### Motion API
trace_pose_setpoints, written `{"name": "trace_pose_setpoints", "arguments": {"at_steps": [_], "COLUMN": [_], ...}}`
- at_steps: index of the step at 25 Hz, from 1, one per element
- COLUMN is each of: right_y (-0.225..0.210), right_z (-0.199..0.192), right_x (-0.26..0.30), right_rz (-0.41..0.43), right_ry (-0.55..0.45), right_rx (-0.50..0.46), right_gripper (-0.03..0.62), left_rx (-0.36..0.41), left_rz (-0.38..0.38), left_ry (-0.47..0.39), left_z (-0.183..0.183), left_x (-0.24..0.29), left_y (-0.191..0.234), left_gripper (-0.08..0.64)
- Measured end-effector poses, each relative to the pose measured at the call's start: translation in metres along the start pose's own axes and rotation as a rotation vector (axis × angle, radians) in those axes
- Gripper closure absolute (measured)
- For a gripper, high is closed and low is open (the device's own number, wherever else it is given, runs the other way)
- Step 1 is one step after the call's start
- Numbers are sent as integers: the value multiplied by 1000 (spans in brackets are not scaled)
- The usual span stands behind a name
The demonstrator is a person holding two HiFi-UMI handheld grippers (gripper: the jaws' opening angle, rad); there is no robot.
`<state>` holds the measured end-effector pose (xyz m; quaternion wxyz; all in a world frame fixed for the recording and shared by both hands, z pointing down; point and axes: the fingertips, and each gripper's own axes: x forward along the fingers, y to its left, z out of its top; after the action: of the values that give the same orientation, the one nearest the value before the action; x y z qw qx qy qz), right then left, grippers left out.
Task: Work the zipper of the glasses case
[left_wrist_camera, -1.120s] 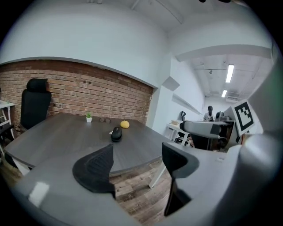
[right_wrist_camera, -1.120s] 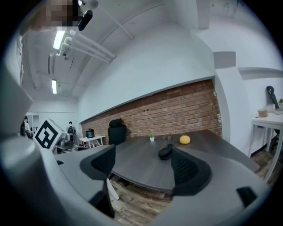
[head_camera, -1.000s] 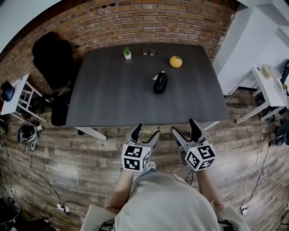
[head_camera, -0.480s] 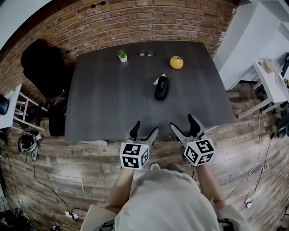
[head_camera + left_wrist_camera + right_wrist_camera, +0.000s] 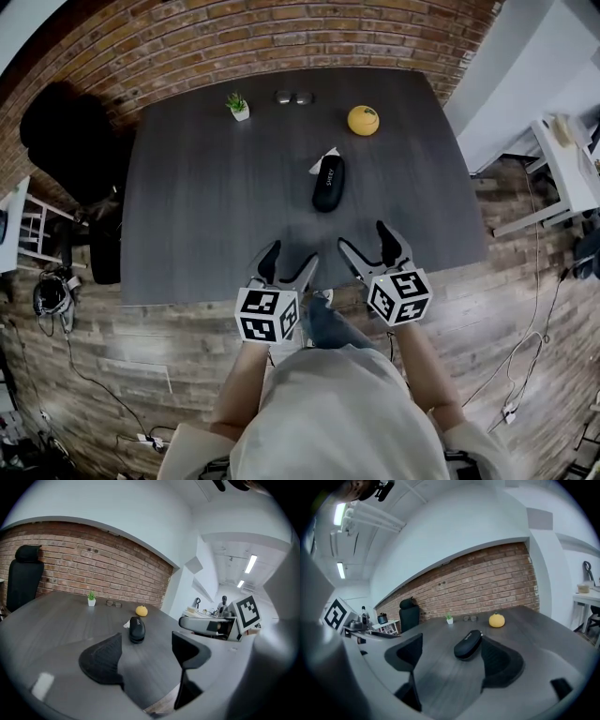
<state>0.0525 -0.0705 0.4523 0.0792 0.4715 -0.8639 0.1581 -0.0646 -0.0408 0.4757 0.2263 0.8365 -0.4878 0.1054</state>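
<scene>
**Both grippers poised at the near table edge; case untouched**

You hold the left gripper [image 5: 289,261] and the right gripper [image 5: 366,241] side by side at lower centre of the head view, over the near edge of the table [image 5: 206,206]. Both pairs of jaws stand apart and grip nothing, probably so that one can steady the case while the other pulls. The glasses case [image 5: 328,184] lies at centre frame, well apart from both grippers. Its long axis runs away from you, which suits a reach from either side. The zipper track and pull are too small to make out in any view. A white scrap [image 5: 325,156] at the case's far end is partly hidden behind it.
</scene>
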Motion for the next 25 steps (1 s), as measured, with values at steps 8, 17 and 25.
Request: {"name": "trace_pose_setpoints", "arguments": {"at_steps": [8,17,25], "right_y": [-33,-58,-74], "right_z": [-11,-43,-66], "right_x": [74,142,174], "right_rz": [6,19,21], "right_ry": [86,213,293], "right_rx": [35,65,135], "right_gripper": [222,222,218], "left_rx": [-47,-55,-50], "left_rz": [-28,-24,-25], "left_ry": [57,116,150], "left_z": [13,20,20], "left_x": [56,104,126], "left_y": [32,66,79], "left_gripper": [224,224,224]}}
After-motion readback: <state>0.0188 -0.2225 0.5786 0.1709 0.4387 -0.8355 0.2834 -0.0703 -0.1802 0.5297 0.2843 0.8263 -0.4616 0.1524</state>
